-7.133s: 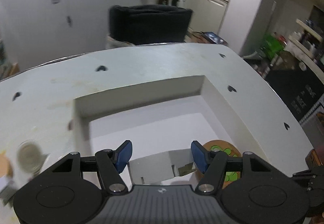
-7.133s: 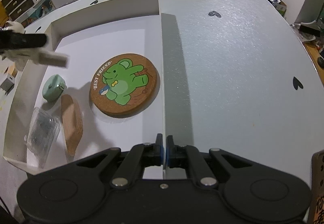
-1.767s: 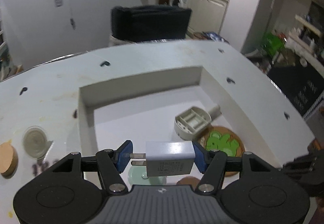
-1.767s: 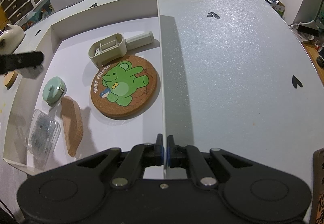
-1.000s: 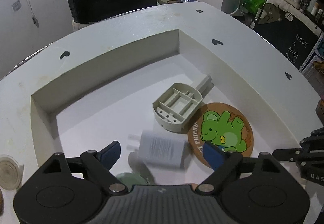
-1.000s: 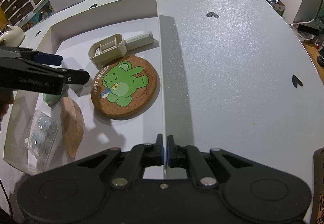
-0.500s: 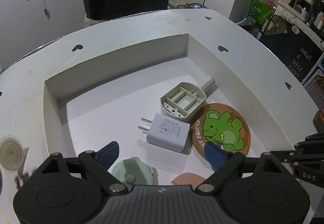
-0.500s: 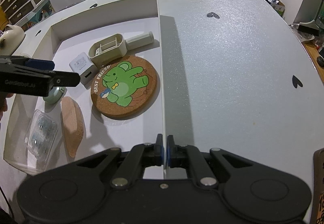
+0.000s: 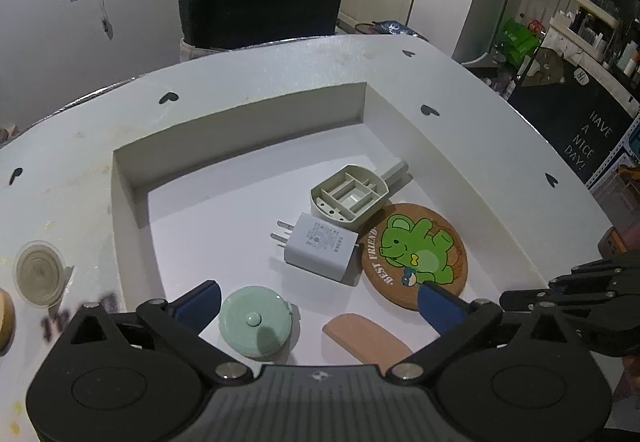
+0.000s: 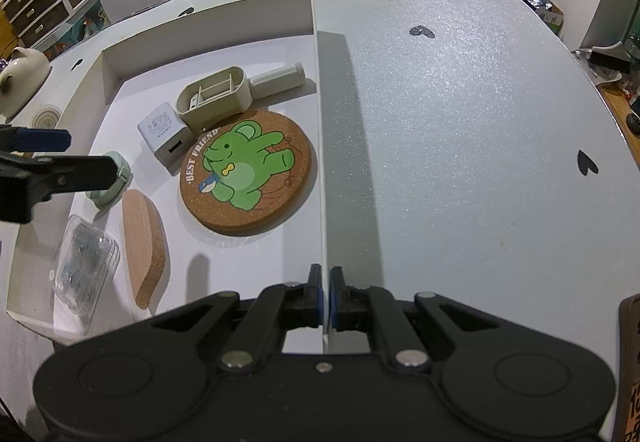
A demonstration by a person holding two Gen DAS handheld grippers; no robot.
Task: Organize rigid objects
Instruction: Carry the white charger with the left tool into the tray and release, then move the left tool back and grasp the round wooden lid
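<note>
Now the charger lies flat in the tray, touching the beige scoop and just beside the cork coaster. The left gripper hangs above, jaws opening, nothing between them. The right gripper pinches the tray's right wall.

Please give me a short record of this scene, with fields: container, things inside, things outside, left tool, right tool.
container: white shallow box on white table
things inside: white charger, beige divided scoop, round cork coaster with green animal, mint round case, cork piece, clear plastic pack
things outside: round clear lid
left tool: jaws opening, nothing between them
right tool: shut on the box wall
</note>
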